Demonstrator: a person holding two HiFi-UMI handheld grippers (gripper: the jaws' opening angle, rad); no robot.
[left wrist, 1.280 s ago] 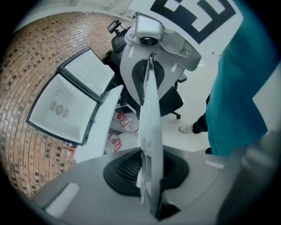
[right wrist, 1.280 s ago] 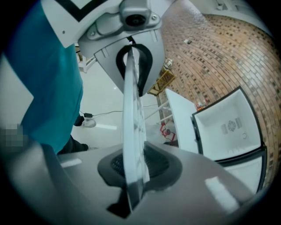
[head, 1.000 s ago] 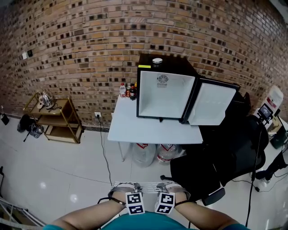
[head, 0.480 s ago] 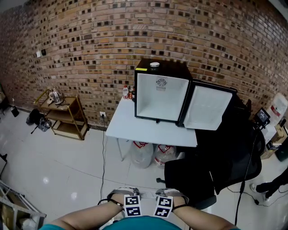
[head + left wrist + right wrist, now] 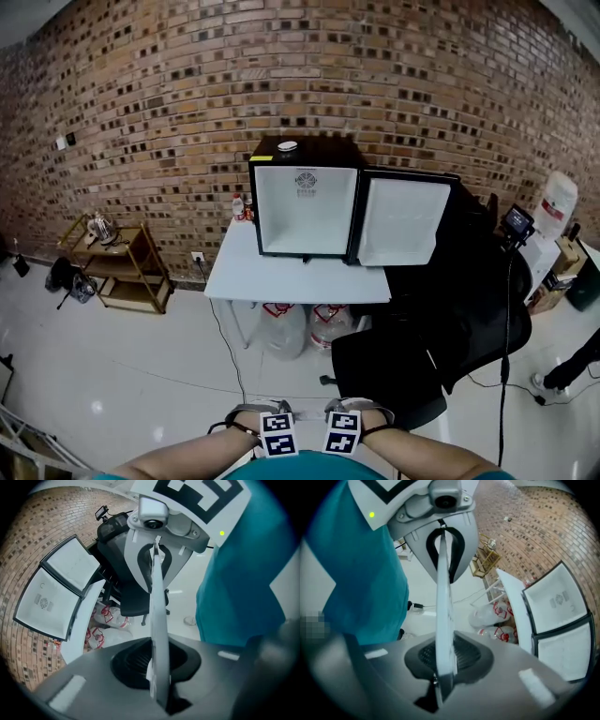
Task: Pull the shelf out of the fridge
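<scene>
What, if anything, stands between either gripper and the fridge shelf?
Nothing visible. The left gripper and right gripper are both shut on the thin pale flat shelf, held edge-on between them, clear of the open black mini fridge on the white table.

Bright even light; glare on floor [image 5: 97, 407]; fisheye edges.
</scene>
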